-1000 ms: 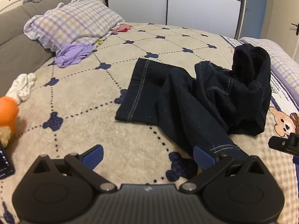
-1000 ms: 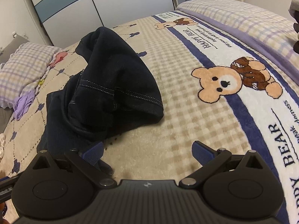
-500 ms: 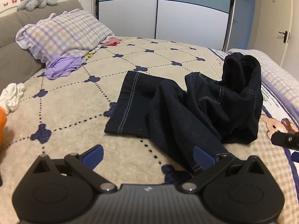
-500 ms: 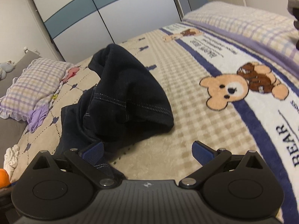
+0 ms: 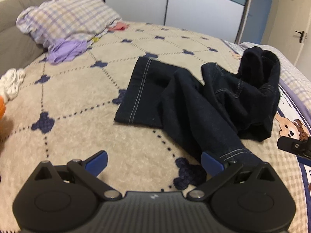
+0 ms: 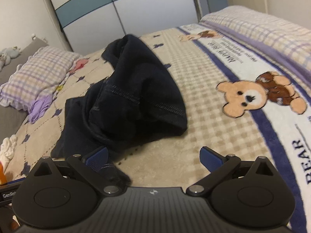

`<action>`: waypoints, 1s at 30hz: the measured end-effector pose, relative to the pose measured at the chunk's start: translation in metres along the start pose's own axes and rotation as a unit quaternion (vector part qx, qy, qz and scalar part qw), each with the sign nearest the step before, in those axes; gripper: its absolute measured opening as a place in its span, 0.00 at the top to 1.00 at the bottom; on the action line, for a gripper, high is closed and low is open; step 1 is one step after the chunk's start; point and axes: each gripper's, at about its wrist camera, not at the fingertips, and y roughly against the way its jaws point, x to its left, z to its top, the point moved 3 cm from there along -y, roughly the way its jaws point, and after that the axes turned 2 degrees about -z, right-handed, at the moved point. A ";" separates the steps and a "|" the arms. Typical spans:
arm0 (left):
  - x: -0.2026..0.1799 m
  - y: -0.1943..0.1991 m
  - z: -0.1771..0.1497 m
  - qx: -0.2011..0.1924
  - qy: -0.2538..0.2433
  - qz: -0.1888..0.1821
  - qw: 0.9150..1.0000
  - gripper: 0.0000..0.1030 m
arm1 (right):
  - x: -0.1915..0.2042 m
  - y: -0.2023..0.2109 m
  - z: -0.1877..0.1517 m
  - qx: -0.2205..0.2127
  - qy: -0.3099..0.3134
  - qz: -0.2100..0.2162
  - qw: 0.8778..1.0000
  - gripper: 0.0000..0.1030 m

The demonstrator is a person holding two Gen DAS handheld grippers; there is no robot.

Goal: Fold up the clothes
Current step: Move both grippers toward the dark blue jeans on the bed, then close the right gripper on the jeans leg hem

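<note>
On the bed blanket (image 5: 77, 104) my dark jeans (image 5: 204, 101) lay crumpled, at twelve to one o'clock from my left gripper (image 5: 153, 162) and eleven o'clock from my right gripper (image 6: 153, 156). Both grippers gaped wide, holding nothing.

Crumpled dark jeans (image 6: 132, 101) lie on the bear blanket (image 6: 223, 128); right hand-held gripper (image 6: 153, 158) spread.

dark denim jeans (image 5: 196, 104) with pale stitching, fuzzy fleece blanket (image 5: 81, 104), matt black plastic left gripper (image 5: 153, 161)
</note>
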 end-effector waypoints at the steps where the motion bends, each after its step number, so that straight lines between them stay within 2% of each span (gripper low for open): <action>1: 0.002 -0.001 0.000 0.004 0.006 -0.002 1.000 0.00 | 0.002 -0.001 0.000 0.004 -0.001 0.010 1.000 0.00; 8: 0.009 -0.008 -0.001 0.019 0.027 -0.014 0.999 0.00 | 0.023 -0.006 -0.002 0.017 0.009 0.028 0.999 0.01; 16: 0.016 -0.013 -0.001 0.029 0.042 -0.026 0.998 0.00 | 0.033 -0.012 -0.004 0.028 0.013 0.044 0.999 0.17; 25: 0.028 -0.014 -0.010 0.048 0.053 -0.036 0.997 0.00 | 0.036 -0.018 -0.010 0.035 0.018 0.068 0.997 0.29; 30: 0.035 -0.013 -0.013 0.048 0.046 -0.022 0.998 0.00 | 0.044 -0.024 -0.017 0.047 0.026 0.076 0.996 0.29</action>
